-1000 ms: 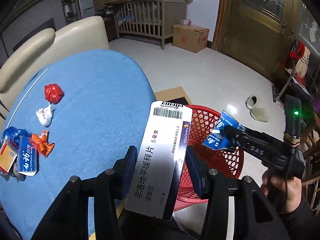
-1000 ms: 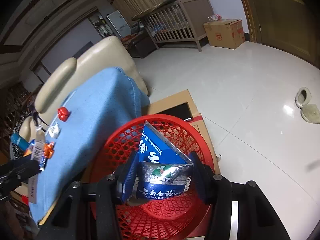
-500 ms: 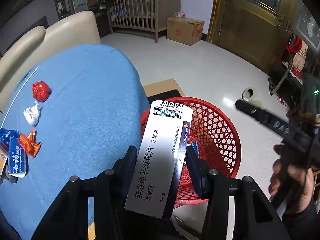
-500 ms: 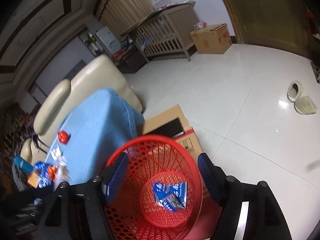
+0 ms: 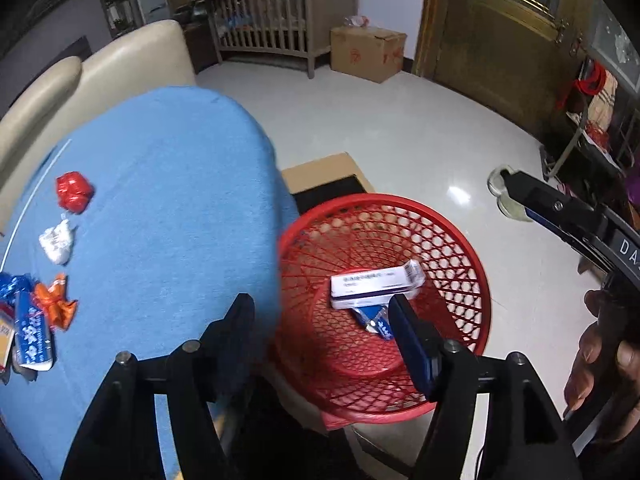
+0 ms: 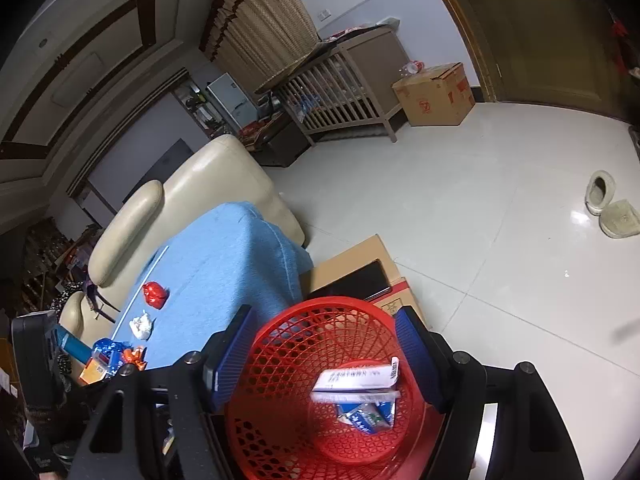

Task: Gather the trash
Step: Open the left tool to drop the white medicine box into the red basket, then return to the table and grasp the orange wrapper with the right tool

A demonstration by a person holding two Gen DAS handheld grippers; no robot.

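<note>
- The white box (image 5: 376, 285) now lies in the red basket (image 5: 460, 240), on top of the blue wrapper (image 5: 374, 320); half a second ago we held it upright between our left fingers.
- The right wrist view shows the same pile: box (image 6: 356, 376) across wrapper (image 6: 366, 414), both near the bottom of the basket (image 6: 280, 344).
- Our left gripper (image 5: 320, 328) hangs over the near basket rim with its fingers spread and nothing between them, so the release is done.
- Our right gripper (image 6: 320, 354) is also spread wide and empty above the basket; it let the wrapper go a moment before.
- We judge two pieces collected, and both hands free for the next pick.
- More trash waits on the blue worktop (image 5: 168, 200): a red wad (image 5: 74, 192), a white wad (image 5: 58, 242), an orange wrapper (image 5: 54, 306) and a blue-and-white packet (image 5: 32, 334) at the left edge, with other scraps beside it that we cannot make out.
- These lie well apart from the basket, so we expect to swing back over the worktop.
- The crumpled wads look light and soft; a gentle pinch should lift them.
</note>
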